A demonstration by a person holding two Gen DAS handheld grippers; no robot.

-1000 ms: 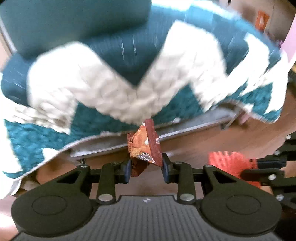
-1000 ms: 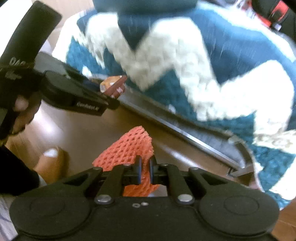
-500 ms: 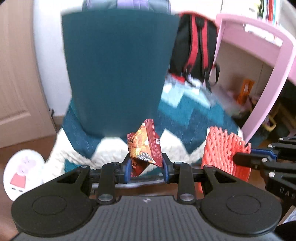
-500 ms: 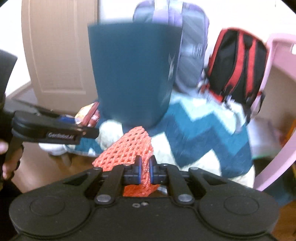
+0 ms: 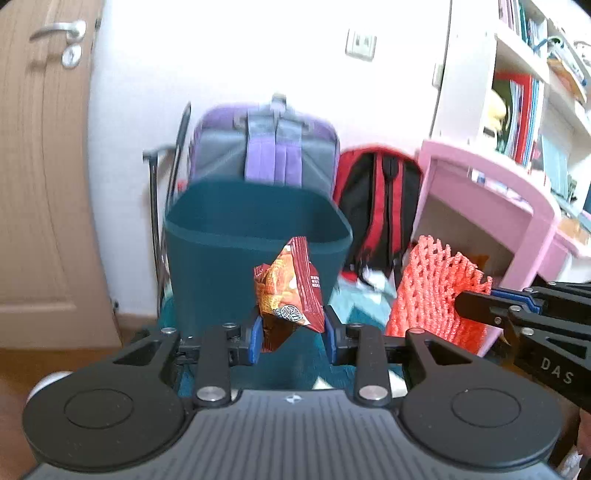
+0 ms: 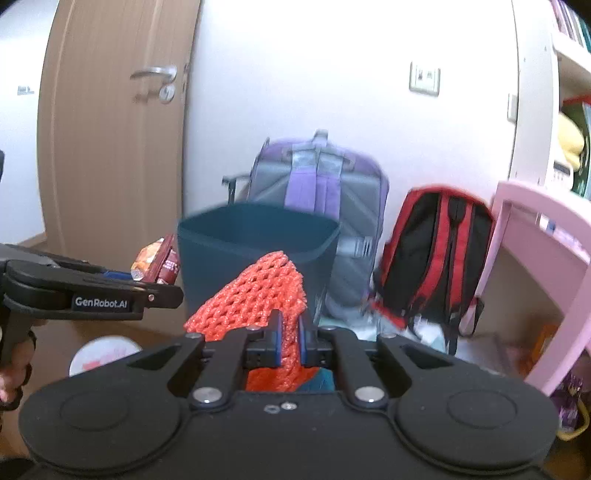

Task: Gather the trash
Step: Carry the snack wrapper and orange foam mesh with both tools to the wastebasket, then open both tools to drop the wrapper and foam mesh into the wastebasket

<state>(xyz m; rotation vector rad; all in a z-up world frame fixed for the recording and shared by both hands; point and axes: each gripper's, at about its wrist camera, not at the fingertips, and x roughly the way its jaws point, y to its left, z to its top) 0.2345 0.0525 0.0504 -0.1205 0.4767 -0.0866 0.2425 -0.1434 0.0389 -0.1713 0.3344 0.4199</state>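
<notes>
Leftmost, a tan wooden door [image 5: 40, 177] with a silver lever handle [image 5: 59, 31]. Low beside it, part of a round white disc [image 6: 103, 354] on the brown floor, its print too blurred to read. Next, against the white wall, a purple and grey backpack [image 5: 264, 147], a thin metal frame [image 5: 159, 192] to its left. Directly before that, a dark teal trash bin [image 5: 221, 258], open top, rim seen from slightly above, nothing visible inside from these angles.

Left gripper [image 5: 291, 334]: partly closed, blue pads clamped on both sides of a crumpled red and orange snack wrapper [image 5: 290, 295], which stands up between them and overlaps the bin's front wall in the left wrist view. Seen from the right wrist camera, same gripper reaching in from the left edge, wrapper tip just left of the bin, a hand [image 6: 14, 365] on its grip.

Right gripper [image 6: 290, 341]: nearly shut, pads pinching an orange foam fruit net [image 6: 255, 295] that fans upward and leftward, its top edge overlapping the bin's front. Both grippers side by side, short of the bin, neither piece over the opening.

Further right, a red and black backpack [image 5: 380, 206] leaning at the wall, teal patterned fabric [image 5: 354, 299] below it. Then a pink desk [image 5: 498, 199], and above it white shelves [image 5: 517, 40] holding books. On the wall above, a light switch plate [image 5: 361, 43].
</notes>
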